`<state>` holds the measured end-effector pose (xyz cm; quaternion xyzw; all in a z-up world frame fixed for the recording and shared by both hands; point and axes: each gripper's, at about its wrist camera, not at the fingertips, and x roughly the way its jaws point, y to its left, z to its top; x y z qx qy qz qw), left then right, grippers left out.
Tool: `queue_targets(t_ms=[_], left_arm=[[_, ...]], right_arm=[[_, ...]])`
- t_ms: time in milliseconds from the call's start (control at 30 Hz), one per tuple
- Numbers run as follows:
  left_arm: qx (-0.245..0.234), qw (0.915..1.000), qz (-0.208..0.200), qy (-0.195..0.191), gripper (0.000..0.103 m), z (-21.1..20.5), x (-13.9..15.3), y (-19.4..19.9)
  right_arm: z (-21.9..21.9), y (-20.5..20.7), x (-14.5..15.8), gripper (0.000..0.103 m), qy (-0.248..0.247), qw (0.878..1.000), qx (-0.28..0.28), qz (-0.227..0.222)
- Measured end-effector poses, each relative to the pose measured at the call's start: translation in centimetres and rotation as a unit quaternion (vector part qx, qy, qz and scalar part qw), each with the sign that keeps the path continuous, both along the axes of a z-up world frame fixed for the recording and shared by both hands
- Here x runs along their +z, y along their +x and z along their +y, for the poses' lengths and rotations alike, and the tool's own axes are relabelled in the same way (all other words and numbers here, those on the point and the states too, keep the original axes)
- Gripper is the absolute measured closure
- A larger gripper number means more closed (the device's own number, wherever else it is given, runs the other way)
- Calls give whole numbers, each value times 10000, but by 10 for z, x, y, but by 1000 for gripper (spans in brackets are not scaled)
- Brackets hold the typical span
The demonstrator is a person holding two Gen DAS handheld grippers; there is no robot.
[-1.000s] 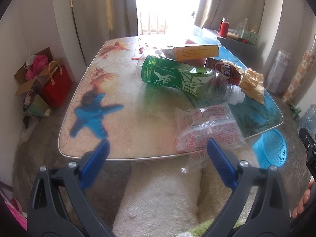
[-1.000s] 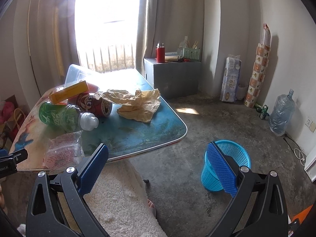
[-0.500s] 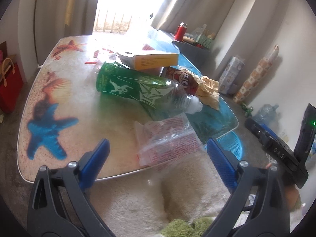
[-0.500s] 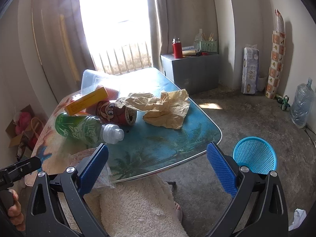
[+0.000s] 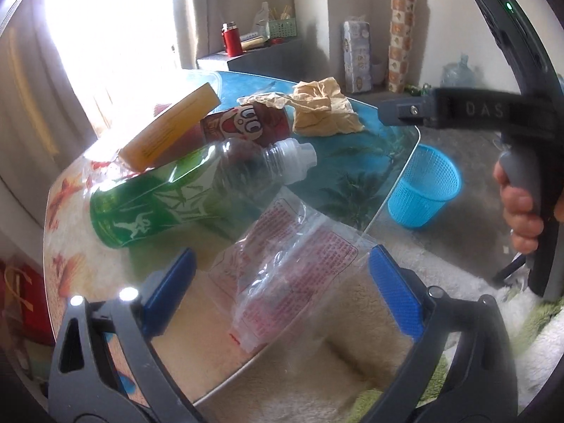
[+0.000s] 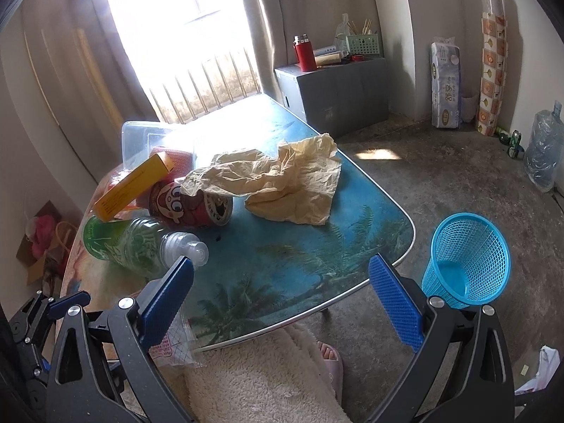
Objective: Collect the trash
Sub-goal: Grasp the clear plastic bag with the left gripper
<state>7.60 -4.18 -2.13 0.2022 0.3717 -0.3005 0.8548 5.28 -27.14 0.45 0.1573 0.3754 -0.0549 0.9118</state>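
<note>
Trash is being kept in a loose cluster on the low table (image 6: 384,211): a clear plastic bag with red print (image 5: 292,268) at the near edge, a green plastic bottle (image 5: 183,194) lying on its side just beyond it, a red can (image 5: 246,127), a yellow box (image 5: 169,134) propped on top, and crumpled tan paper (image 6: 282,183) farther right. The blue mesh basket (image 6: 465,257) is being left on the floor off the table's right corner, well apart from the pile.

The left gripper (image 5: 278,289) is being held wide open, nothing between its blue pads, directly in front of the plastic bag. The bag is lying between the two fingers in the left wrist view, its near end overhanging the table edge and its long axis running from near left to far right, roughly along the gripper's line of sight. The left gripper is judged the nearer one, so a short forward advance and a squeeze across the bag's narrow width is being called for.

The right gripper (image 6: 282,299) is likewise being held open and empty, over the table's near right part, with the basket just to its right. The bag is thin and slippery, so a shallow pinch is being risked.
</note>
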Motion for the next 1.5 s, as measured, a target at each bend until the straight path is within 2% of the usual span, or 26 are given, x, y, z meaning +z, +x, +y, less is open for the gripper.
queue_targets(t_ms=[133, 200, 633, 833, 1000, 1100, 1300, 1500], left_arm=[[-390, 9977, -177, 531, 8, -20, -21, 5], [-506, 9963, -164, 675, 8, -26, -31, 9], [-507, 9966, 464, 463, 9, -23, -45, 31], [-593, 9955, 580, 451, 22, -24, -47, 33], [-701, 9946, 633, 422, 41, -27, -42, 28], [-714, 9944, 714, 318, 48, -27, -40, 25], [-704, 9943, 788, 133, 57, -23, -31, 13], [-479, 9951, 843, -201, 69, -13, -19, 5]], right_arm=[[-5, 10, -5, 6, 103, 9999, -4, 104], [-7, 16, -7, 6, 159, 9998, 12, 144], [-12, 34, -20, 6, 377, 9986, 121, 341], [-18, 35, -21, 6, 412, 9986, 67, 327], [-21, 31, -22, 6, 443, 9984, 32, 358], [-21, 28, -20, 6, 422, 9985, 38, 338], [-21, 23, -13, 6, 363, 9990, 51, 238], [-21, 19, -6, 6, 336, 9993, 55, 162]])
